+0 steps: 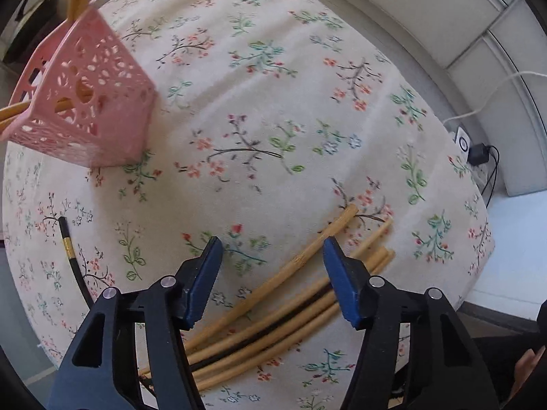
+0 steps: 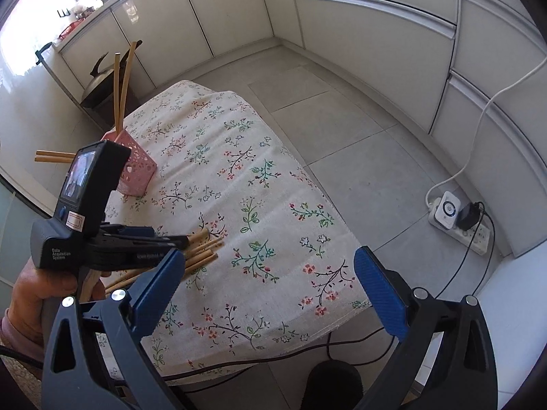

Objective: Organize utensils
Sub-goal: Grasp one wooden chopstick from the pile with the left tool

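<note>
Left wrist view, near to far: left gripper (image 1: pixel 271 275), two blue pads spread, pointing down over a loose bundle of bamboo chopsticks (image 1: pixel 273 324) at 6 o'clock on the floral tablecloth (image 1: pixel 273 102); about five pale sticks and one dark one run side by side, and one pale stick passes between the pads untouched. One black chopstick (image 1: pixel 73 263) with a gold band lies apart at 8 o'clock. At 10 o'clock, one pink openwork holder (image 1: pixel 89 102) contains four pale chopsticks, two leaning out toward 9 o'clock, two toward 12. Right wrist view: right gripper (image 2: pixel 270 290), fingers wide apart, nothing between them, above the cloth's near edge; holder at 10 o'clock.
</note>
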Action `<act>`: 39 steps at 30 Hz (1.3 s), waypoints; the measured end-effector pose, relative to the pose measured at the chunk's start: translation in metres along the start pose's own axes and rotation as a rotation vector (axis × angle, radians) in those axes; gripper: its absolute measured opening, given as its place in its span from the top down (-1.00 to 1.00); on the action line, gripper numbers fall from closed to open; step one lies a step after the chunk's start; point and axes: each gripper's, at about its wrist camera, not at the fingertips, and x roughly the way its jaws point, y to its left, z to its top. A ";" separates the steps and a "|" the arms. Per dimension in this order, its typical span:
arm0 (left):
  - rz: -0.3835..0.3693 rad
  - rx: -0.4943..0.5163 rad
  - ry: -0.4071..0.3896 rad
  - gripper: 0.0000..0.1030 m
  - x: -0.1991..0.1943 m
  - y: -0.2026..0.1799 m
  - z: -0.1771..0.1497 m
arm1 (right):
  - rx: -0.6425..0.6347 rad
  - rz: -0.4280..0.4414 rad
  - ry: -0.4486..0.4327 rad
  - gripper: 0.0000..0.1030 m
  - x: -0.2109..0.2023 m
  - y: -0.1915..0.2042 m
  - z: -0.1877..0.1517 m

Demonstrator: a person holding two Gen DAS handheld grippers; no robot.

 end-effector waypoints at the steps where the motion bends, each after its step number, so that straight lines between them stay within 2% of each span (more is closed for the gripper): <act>1: -0.018 -0.013 -0.001 -0.13 0.000 0.004 0.001 | 0.001 0.000 0.004 -0.87 0.001 0.000 0.000; 3: -0.015 -0.015 -0.016 -0.04 -0.003 0.010 0.001 | 0.001 -0.004 0.010 -0.87 0.003 0.001 0.000; 4: -0.021 -0.001 -0.022 0.12 -0.004 0.009 0.000 | 0.002 -0.007 0.017 -0.87 0.006 0.002 0.000; 5: -0.031 0.014 -0.024 0.19 -0.007 0.012 -0.002 | 0.005 -0.010 0.025 -0.87 0.008 0.003 0.000; 7: -0.048 0.034 -0.026 0.59 -0.007 0.006 -0.003 | 0.027 -0.002 0.058 -0.87 0.017 0.003 0.001; 9: -0.028 0.047 -0.038 0.61 -0.005 0.002 -0.004 | 0.058 0.012 0.100 -0.87 0.028 0.003 0.001; 12: -0.061 0.023 -0.056 0.66 -0.006 0.013 -0.003 | 0.087 0.017 0.142 -0.87 0.042 0.006 0.000; 13: -0.057 0.019 -0.072 0.72 -0.007 0.016 -0.004 | 0.097 0.018 0.153 -0.87 0.047 0.007 0.000; 15: -0.034 0.035 -0.151 0.84 -0.014 0.024 -0.007 | 0.125 0.030 0.173 -0.87 0.056 0.010 0.001; 17: -0.053 0.025 -0.230 0.86 -0.026 0.030 -0.009 | 0.139 0.041 0.188 -0.86 0.064 0.016 0.002; 19: -0.039 0.006 -0.311 0.87 -0.045 0.038 -0.011 | 0.138 0.039 0.198 -0.83 0.071 0.023 0.004; 21: -0.047 -0.017 -0.362 0.87 -0.061 0.041 -0.014 | 0.131 0.042 0.220 -0.75 0.082 0.034 0.005; 23: -0.053 -0.027 -0.424 0.87 -0.086 0.042 -0.023 | 0.122 0.041 0.246 -0.49 0.092 0.043 0.006; 27: -0.035 -0.038 -0.533 0.87 -0.128 0.042 -0.051 | 0.159 0.051 0.291 -0.20 0.110 0.054 0.007; 30: -0.023 -0.049 -0.590 0.87 -0.153 0.046 -0.069 | 0.191 0.062 0.324 -0.07 0.121 0.064 0.006; 33: -0.008 -0.057 -0.654 0.87 -0.180 0.055 -0.090 | 0.198 0.026 0.324 0.02 0.125 0.073 0.005; 34: -0.010 -0.063 -0.677 0.87 -0.190 0.057 -0.096 | 0.201 0.024 0.331 0.22 0.127 0.075 0.006; 35: -0.015 -0.067 -0.691 0.87 -0.195 0.059 -0.099 | 0.210 0.022 0.342 0.31 0.128 0.076 0.005; 39: -0.030 -0.083 -0.724 0.87 -0.209 0.067 -0.107 | 0.182 -0.019 0.336 0.43 0.131 0.080 0.005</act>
